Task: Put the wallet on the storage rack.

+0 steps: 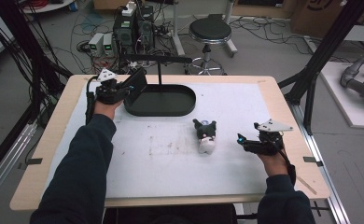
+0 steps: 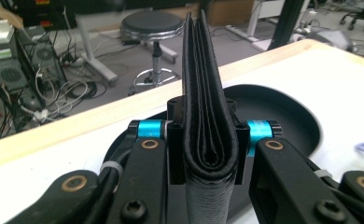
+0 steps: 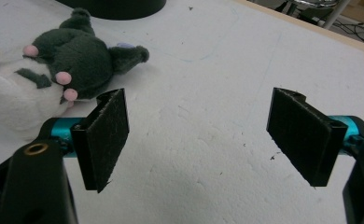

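My left gripper [image 1: 124,88] is shut on a black folded wallet [image 2: 207,112], held upright over the left end of a black oval tray [image 1: 171,100]. In the left gripper view the wallet's fold sits clamped between the two jaws, with the tray [image 2: 283,116] behind it. A small plush toy [image 1: 206,135], dark grey and white with pink spots, lies on the white mat right of centre. My right gripper [image 1: 242,141] hovers just right of the toy with its jaws open and nothing between them. The toy [image 3: 54,79] lies at the upper left in the right gripper view.
A black T-shaped stand [image 1: 159,63] rises from the tray. The white mat [image 1: 171,158] covers a wooden table [image 1: 283,107]. Beyond the far edge are a black stool [image 1: 210,32], computer boxes and cables on the floor.
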Available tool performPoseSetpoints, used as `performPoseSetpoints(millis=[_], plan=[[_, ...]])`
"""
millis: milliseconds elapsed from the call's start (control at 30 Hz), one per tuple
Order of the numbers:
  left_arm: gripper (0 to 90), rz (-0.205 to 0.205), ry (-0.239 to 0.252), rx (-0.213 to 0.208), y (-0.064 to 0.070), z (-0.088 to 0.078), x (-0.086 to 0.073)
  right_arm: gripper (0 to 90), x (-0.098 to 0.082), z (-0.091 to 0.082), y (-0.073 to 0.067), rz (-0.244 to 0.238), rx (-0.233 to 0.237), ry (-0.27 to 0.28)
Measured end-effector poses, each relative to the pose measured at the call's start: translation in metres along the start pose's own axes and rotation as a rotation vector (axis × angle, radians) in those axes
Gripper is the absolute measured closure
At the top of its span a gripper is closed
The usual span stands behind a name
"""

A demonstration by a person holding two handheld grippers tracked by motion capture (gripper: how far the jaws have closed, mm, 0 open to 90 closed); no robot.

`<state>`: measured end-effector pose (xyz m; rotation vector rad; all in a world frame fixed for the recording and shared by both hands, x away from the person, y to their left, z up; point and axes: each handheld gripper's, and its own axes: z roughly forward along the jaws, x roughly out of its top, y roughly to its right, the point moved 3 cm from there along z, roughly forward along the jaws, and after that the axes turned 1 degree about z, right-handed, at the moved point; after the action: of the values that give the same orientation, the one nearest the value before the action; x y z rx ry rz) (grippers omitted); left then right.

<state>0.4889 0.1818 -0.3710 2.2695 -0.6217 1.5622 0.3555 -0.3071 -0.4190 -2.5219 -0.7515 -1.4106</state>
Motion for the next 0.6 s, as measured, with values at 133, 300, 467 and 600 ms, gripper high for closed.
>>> performPoseSetpoints(millis=[133,300,467,600], plan=[[75.5,0.039,-0.032,0.050,-0.004,0.021,-0.007,21.3,0.000,0.000,0.000,0.012,0.002,0.002],[75.3,0.090,-0.104,0.098,-0.005,0.043,-0.015,21.3,0.000,0.000,0.002,0.019,0.003,0.006],[73.0,0.104,-0.171,0.130,-0.002,0.058,-0.025,21.3,-0.001,0.000,0.002,0.022,0.004,0.002],[54.1,0.076,-0.174,0.078,0.011,0.065,-0.026,21.3,-0.002,0.000,0.003,0.020,0.004,-0.003]])
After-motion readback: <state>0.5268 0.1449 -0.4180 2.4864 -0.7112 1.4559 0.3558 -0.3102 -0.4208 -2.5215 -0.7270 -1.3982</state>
